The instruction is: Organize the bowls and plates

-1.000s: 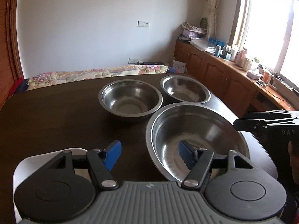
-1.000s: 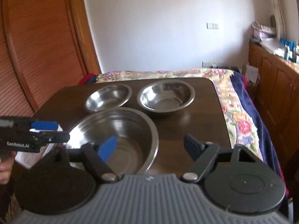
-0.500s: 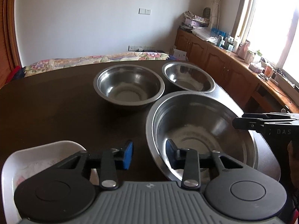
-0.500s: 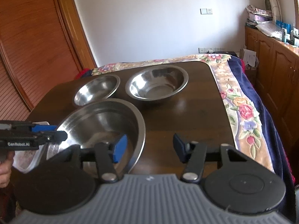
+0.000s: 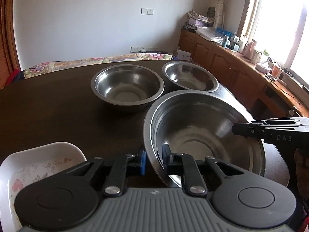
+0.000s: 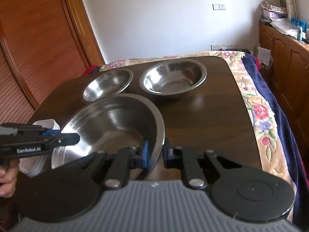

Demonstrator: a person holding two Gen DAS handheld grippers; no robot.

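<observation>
Left wrist: both hand-held grippers (image 5: 153, 159) (image 6: 155, 152) clamp large bowl (image 5: 202, 135) rim

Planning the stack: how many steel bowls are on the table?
3: the large bowl nearest, gripped by both grippers; the medium bowl behind it; the small bowl at the far corner.

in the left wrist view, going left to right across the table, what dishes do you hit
white floral dish → medium steel bowl → small steel bowl. The large steel bowl, nearest the camera, spans under the other two bowls, so it is left out of the order.
</observation>
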